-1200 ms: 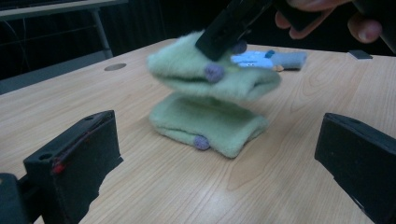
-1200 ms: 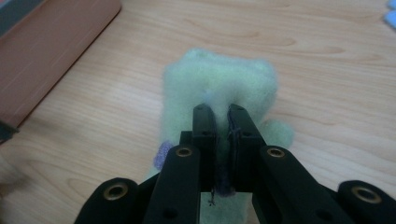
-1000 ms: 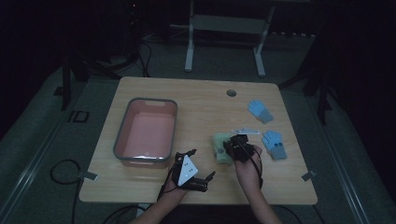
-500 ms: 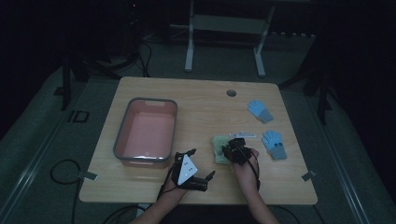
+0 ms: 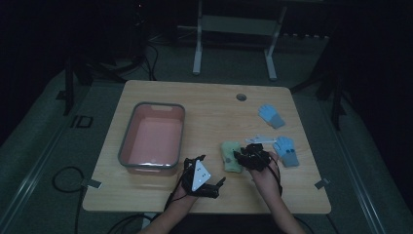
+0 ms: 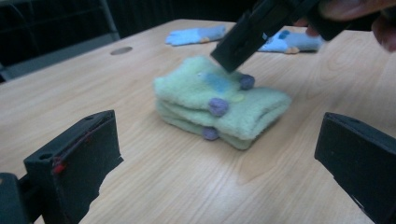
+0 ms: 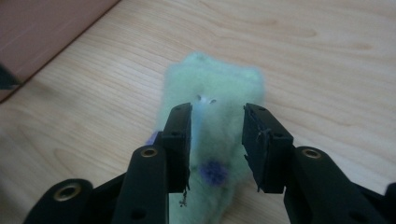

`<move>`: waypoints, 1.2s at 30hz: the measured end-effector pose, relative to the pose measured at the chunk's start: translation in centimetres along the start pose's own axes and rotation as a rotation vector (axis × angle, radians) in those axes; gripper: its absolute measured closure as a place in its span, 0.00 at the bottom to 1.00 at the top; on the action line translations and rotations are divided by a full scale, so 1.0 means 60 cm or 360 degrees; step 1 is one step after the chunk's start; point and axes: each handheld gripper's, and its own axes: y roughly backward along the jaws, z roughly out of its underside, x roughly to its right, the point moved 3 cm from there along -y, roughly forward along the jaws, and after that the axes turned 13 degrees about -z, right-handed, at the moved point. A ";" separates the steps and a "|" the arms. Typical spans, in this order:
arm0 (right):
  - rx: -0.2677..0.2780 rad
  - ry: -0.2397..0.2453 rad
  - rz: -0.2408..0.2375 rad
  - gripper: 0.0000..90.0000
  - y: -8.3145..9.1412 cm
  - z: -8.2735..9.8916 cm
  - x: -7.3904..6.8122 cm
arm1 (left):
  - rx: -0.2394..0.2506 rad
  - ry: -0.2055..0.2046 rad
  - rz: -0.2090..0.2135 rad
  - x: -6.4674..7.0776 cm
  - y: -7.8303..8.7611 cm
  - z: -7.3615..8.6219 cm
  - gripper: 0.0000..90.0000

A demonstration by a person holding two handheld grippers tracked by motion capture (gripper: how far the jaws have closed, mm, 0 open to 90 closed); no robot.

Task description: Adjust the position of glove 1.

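Hovering right gripper [image 7: 217,140] over green sock [image 7: 215,93], jaws just opening, nothing gripped | left gripper [image 5: 202,178] open, idle | risk: sock unfolds if pads snag fuzz

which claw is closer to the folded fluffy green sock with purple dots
Right. The right claw hangs just over the folded fluffy green sock with purple dots, its jaws having just opened; the left claw waits open beside it.
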 end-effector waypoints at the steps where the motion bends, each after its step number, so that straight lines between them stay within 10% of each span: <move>1: -0.0005 0.0046 0.0012 0.70 0.005 0.000 0.001 | 0.0004 0.0032 0.0076 0.000 -0.001 -0.002 0.01; 5: -0.0010 0.0199 -0.0110 0.68 0.017 0.000 0.013 | -0.0069 0.0065 0.0211 -0.001 -0.007 -0.019 0.04; 10: 0.0015 0.0149 -0.0130 0.68 0.017 0.001 0.036 | -0.0062 0.0028 0.0240 0.002 -0.018 -0.035 0.13; 17: 0.0079 0.0060 -0.0140 0.59 -0.005 -0.024 0.057 | -0.0054 -0.0215 0.0327 0.023 -0.067 -0.060 0.25; 26: -0.0080 -0.0048 -0.0220 0.46 -0.063 -0.007 0.078 | -0.0308 -0.0461 0.0382 0.039 -0.120 -0.032 0.28; 30: -0.0142 -0.0143 -0.0396 0.61 -0.074 0.005 0.083 | -0.0311 -0.0569 0.0290 0.035 -0.127 -0.027 0.50; 36: -0.0157 -0.0038 -0.0328 0.79 -0.061 -0.006 0.068 | -0.0332 -0.0573 0.0300 0.033 -0.122 -0.044 0.79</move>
